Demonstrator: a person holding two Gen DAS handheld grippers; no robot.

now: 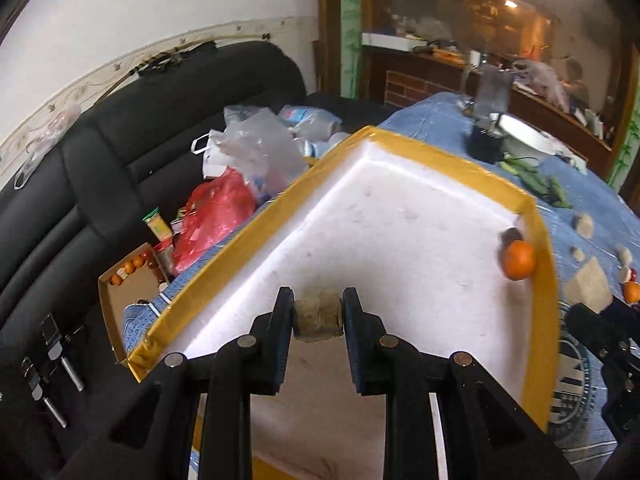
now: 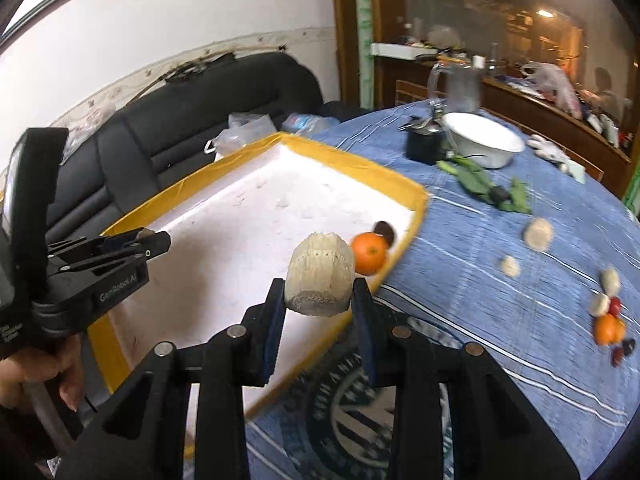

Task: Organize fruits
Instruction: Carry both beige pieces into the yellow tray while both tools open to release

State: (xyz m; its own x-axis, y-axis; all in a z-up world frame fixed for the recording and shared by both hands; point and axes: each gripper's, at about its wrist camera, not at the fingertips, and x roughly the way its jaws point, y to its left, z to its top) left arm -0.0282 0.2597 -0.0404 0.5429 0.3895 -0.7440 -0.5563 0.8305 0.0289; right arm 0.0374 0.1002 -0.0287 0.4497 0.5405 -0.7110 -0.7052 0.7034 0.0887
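Your left gripper (image 1: 318,312) is clamped on a small brownish chunk (image 1: 319,317), held over the near part of the white foam tray (image 1: 400,240) with the yellow taped rim. Not released yet.

Your right gripper (image 2: 319,296) pinches a larger pale, ribbed piece (image 2: 320,276), carried above the tray's right-hand rim, with the blue tablecloth (image 2: 500,240) beneath its near side. (What sort of fruit either piece is, I cannot say; both look dry and tan.)

Already in the tray: one orange (image 2: 369,253) sits in the far right corner, touching or just beside a small dark fruit (image 2: 385,230). Otherwise the tray floor shows bare.

Still out on the cloth, well apart from the tray:
- two pale lumps (image 2: 538,233) in the middle of the cloth
- a cluster near the right edge: a second orange (image 2: 607,329), a small red fruit (image 2: 615,305), pale pieces and dark red bits beside them

Green leaves (image 2: 480,186) and a white bowl (image 2: 482,145) lie farther back; whether the leaves belong to the job is unclear.

Judgement: you are early on. Two items are in, two are in hand, and most of the loose fruit remains on the cloth. Both held pieces look ready to set down inside the tray; the right one needs to come further in over the foam first, or it may drop on the rim.
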